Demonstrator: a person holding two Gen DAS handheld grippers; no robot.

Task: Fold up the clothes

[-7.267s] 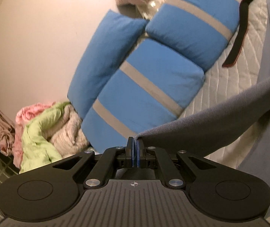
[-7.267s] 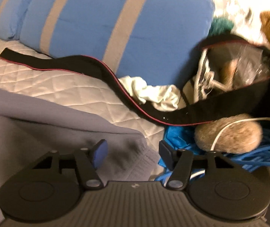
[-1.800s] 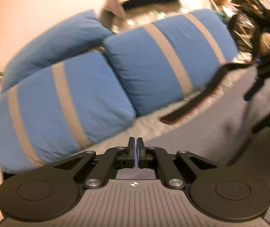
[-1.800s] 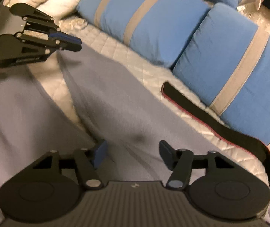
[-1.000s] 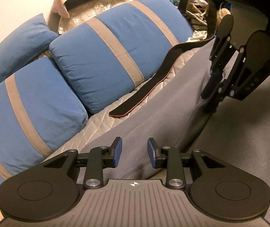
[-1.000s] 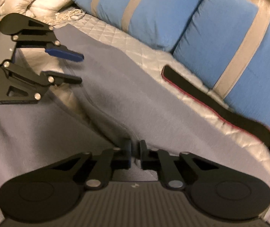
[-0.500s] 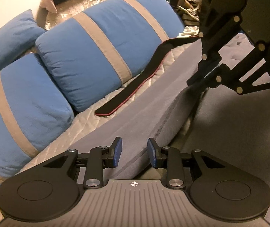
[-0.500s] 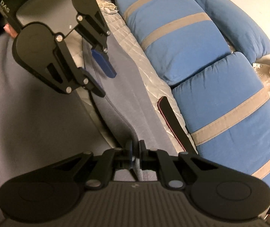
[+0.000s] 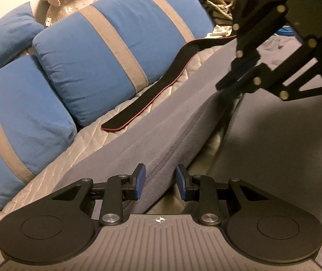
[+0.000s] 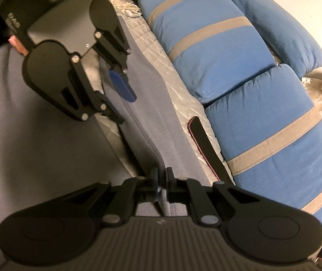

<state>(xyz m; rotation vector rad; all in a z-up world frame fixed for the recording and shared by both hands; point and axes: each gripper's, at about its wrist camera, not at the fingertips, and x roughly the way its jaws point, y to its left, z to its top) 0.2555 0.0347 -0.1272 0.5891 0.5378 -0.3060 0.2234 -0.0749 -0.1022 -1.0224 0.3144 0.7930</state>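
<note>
While the grey fleece garment (image 9: 152,135) lies spread over the white quilted bed cover (image 9: 86,140), one long seamed fold of it stands up as a ridge between the two grippers. The right gripper (image 10: 161,181) has its jaws pressed together on the edge of this fold, so the grey cloth is pinched between the blue pads, and in the left wrist view the same gripper (image 9: 231,81) shows at the upper right with the cloth rising to its tips. The left gripper (image 9: 160,180) has its jaws spread apart; the ridge of grey cloth passes between the two blue pads (image 9: 140,180), and it seems that they do not press on it. In the right wrist view the left gripper (image 10: 121,106) hangs over the far part of the same fold, one blue pad showing clearly, and a bit of the person's hand (image 10: 17,45) shows behind its black body. Beside the garment, toward the head of the bed, a black strap with a thin red edge (image 9: 152,97) lies on the quilt. Behind it three blue pillows with grey stripes (image 9: 106,52) lean in a row. At the far top right of the left wrist view a dark heap of mixed things (image 9: 219,2) sits, too blurred to tell.
</note>
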